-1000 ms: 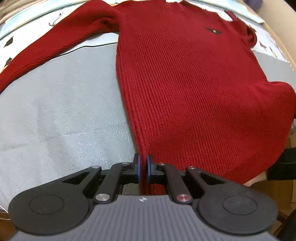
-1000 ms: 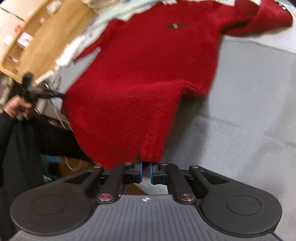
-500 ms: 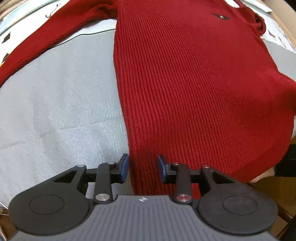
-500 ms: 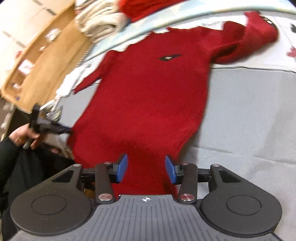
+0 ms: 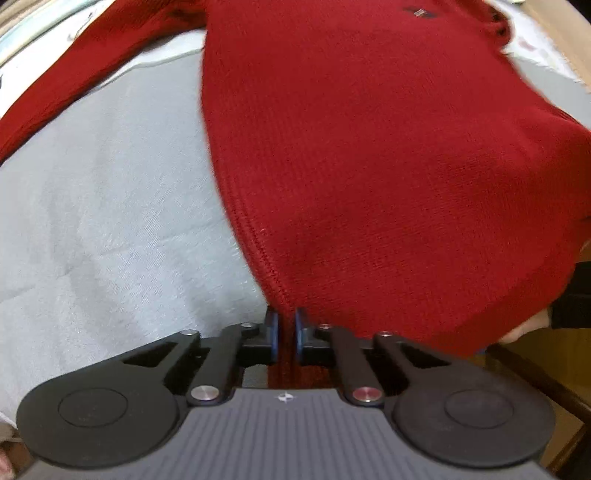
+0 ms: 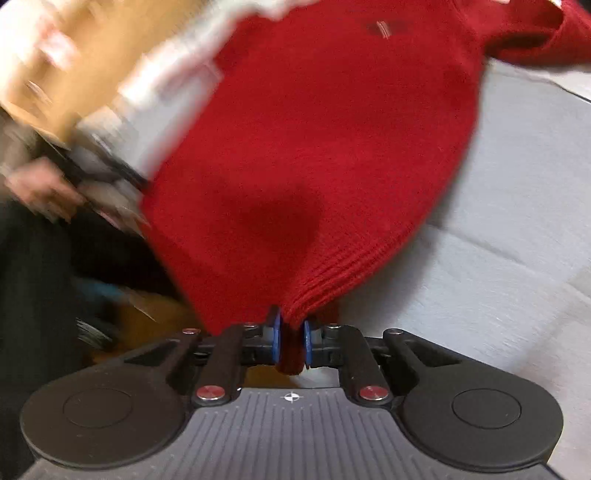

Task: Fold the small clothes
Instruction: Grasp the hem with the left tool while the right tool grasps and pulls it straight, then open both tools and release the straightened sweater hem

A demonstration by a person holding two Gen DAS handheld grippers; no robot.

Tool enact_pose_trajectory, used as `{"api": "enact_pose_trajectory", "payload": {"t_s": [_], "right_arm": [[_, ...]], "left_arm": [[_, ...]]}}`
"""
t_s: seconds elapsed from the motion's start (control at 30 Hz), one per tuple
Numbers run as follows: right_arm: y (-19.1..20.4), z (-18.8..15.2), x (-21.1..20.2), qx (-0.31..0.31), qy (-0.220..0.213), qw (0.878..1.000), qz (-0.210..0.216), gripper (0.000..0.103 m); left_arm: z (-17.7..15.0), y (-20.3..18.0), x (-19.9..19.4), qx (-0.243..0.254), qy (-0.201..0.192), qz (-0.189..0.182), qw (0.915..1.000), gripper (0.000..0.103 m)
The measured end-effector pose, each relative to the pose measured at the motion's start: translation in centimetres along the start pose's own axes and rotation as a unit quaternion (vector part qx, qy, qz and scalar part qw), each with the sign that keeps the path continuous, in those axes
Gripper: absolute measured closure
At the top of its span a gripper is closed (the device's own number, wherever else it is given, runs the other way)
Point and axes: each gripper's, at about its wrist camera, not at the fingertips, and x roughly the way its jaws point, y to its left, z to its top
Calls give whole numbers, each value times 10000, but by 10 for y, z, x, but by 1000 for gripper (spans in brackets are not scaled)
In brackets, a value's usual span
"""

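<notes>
Far left, left wrist view: one long sleeve (image 5: 92, 70) of the red knit sweater (image 5: 369, 147) runs out diagonally over the grey padded surface (image 5: 110, 221), lying flat. Sweater body is spread front-up w/ a small chest logo (image 5: 417, 11) near the top, neck end away from the cameras.

Left gripper (image 5: 283, 332): jaws closed, blue pads pinching the hem at its left corner, right where the side seam meets the ribbed edge. Fabric runs straight into the pads.

Middle of the hem sags betw. the two grips.

Right gripper (image 6: 291, 339): jaws also clamped, a thick bunch of ribbed hem squeezed betw. the pads. Cloth rises up from the surface (image 6: 517, 258) toward it, so that corner looks lifted. Right wrist view is blurred on its left side; a hand (image 6: 40, 188) w/ the other tool shows there, details unclear.

Handling, my read: soft, floppy, medium-weight knit, stretchy, not slippery. Will droop and stretch if pulled hard. Hem corners are the right hold for bringing the bottom up toward the shoulders; keep both corners level so the fold edge stays straight. Sleeves prob. need tucking in too.
</notes>
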Motion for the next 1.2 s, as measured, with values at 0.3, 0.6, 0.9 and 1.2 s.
{"api": "enact_pose_trajectory", "payload": {"t_s": [0.3, 0.6, 0.9, 1.2], "right_arm": [[-27, -41, 9, 112, 1149, 9831, -1418, 93], [-49, -25, -23, 357, 279, 9675, -2487, 90], [-42, -13, -28, 535, -327, 9731, -2215, 37], [-40, -15, 17, -11, 891, 9653, -2454, 42]], "left_arm": [[8, -20, 15, 616, 314, 440, 9966, 95], [24, -34, -3, 658, -253, 415, 9966, 79], [42, -47, 16, 774, -7, 336, 9964, 79], [62, -47, 6, 525, -462, 599, 9958, 69]]}}
